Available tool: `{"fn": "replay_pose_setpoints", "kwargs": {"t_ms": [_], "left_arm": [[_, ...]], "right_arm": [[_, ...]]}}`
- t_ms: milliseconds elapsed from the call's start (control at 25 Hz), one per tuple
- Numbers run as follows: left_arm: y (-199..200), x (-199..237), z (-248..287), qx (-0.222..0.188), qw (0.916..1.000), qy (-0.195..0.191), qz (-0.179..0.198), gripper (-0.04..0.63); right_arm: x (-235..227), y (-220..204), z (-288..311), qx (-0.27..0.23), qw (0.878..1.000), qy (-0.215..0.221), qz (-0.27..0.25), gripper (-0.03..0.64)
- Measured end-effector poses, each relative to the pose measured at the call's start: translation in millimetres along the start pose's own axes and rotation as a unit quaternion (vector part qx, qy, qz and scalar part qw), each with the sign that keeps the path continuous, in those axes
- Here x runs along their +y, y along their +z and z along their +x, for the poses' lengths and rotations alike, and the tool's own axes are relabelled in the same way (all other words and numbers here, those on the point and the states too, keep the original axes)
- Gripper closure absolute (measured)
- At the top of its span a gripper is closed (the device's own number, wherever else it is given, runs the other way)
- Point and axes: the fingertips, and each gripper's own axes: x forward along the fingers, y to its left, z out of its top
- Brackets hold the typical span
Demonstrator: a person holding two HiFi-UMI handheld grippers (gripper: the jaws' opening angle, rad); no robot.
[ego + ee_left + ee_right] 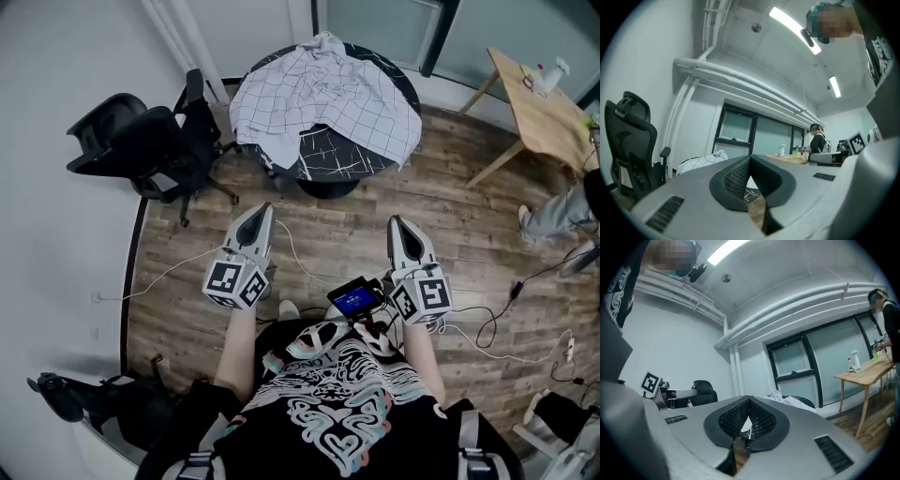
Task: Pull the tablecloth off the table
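A white tablecloth [319, 98] with a thin black grid lies rumpled over a round black marble table [339, 157], covering its far and left parts and leaving the near edge bare. It also shows as a white heap in the left gripper view, the tablecloth [701, 163], and in the right gripper view, the tablecloth [790, 400]. My left gripper [262, 213] and right gripper [395, 226] are held over the wooden floor well short of the table, both shut with nothing between the jaws.
A black office chair [150, 141] stands left of the table by the white wall. A light wooden table [542, 103] with a spray bottle stands at the far right, a person beside it. Cables and a small screen device [354, 298] lie on the floor near my feet.
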Motion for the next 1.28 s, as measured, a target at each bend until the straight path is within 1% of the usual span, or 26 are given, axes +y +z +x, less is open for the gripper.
{"fn": "replay_pose_setpoints", "kwargs": {"t_ms": [80,200,280,440,480,600,680,920,1120,1280], "left_arm": [[4,3,-3,-0.008,0.9999,0.005,-0.012,0.577],[-1,3,-6,0.011,0.9997,0.015,0.014,0.575],[-4,4,-9,0.015,0.9994,0.024,0.022,0.575],[-3,6,-12,0.001,0.9995,0.033,0.001,0.577],[-3,7,-12,0.001,0.9994,0.036,0.002,0.577],[-10,5,-6,0.036,0.9974,0.044,0.043,0.575],[-12,1,-2,0.043,0.9969,0.041,0.052,0.575],[-4,0,13,0.020,0.9977,0.037,0.053,0.575],[-5,1,31,0.022,0.9968,0.036,0.067,0.575],[-6,12,48,0.020,0.9974,0.041,0.056,0.575]], "right_arm": [[0,-1,-1,0.002,1.000,0.002,-0.004,0.626],[1,-1,-3,0.006,1.000,0.010,-0.025,0.626],[0,0,-5,0.006,0.999,0.013,-0.028,0.626],[-4,0,-8,0.008,0.999,0.010,-0.035,0.626],[-4,-1,-9,0.010,0.999,0.009,-0.039,0.626],[-5,-4,-9,0.014,0.999,0.010,-0.044,0.626],[-6,-5,-10,0.015,0.999,0.011,-0.041,0.626],[-11,-6,-2,0.016,0.999,0.019,-0.033,0.626],[-20,-8,6,0.021,0.999,0.017,-0.033,0.626],[-28,-9,21,0.027,0.999,0.018,-0.038,0.626]]}}
